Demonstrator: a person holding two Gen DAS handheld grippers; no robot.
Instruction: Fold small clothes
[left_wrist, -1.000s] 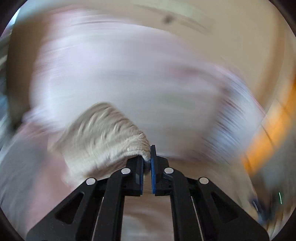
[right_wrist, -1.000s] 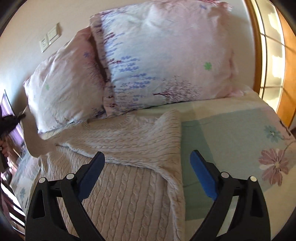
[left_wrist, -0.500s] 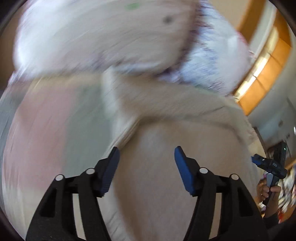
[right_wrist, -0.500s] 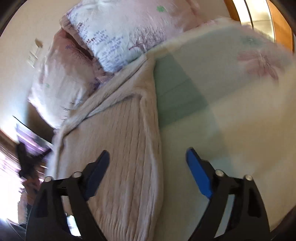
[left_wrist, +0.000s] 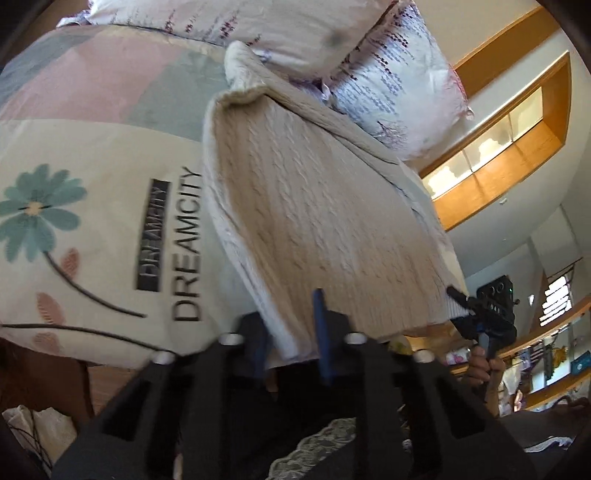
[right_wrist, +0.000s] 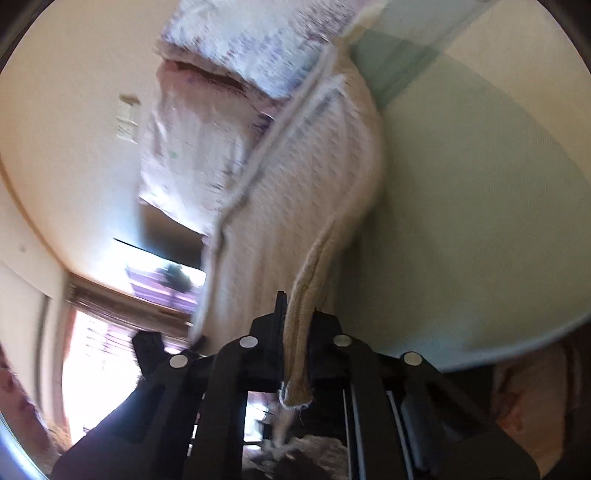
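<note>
A cream cable-knit sweater (left_wrist: 317, 206) lies on the bed, its far end up against the pillows. My left gripper (left_wrist: 291, 332) is closed on the near left corner of its hem at the bed's edge. In the right wrist view the sweater (right_wrist: 295, 192) runs away from me, and my right gripper (right_wrist: 295, 332) is shut on the near right corner, with the knit edge hanging down between the fingers. The right gripper also shows in the left wrist view (left_wrist: 480, 310) at the sweater's other corner.
The bedspread (left_wrist: 92, 184) has flower prints and the word DREAMCITY. Two floral pillows (left_wrist: 388, 74) lean at the head of the bed. A wooden window frame (left_wrist: 517, 140) is at the right. A wall switch (right_wrist: 127, 118) is on the wall.
Both grippers were open above the sweater half a second ago. Both have dropped to the near edge of the bed and closed on the sweater's hem corners.
</note>
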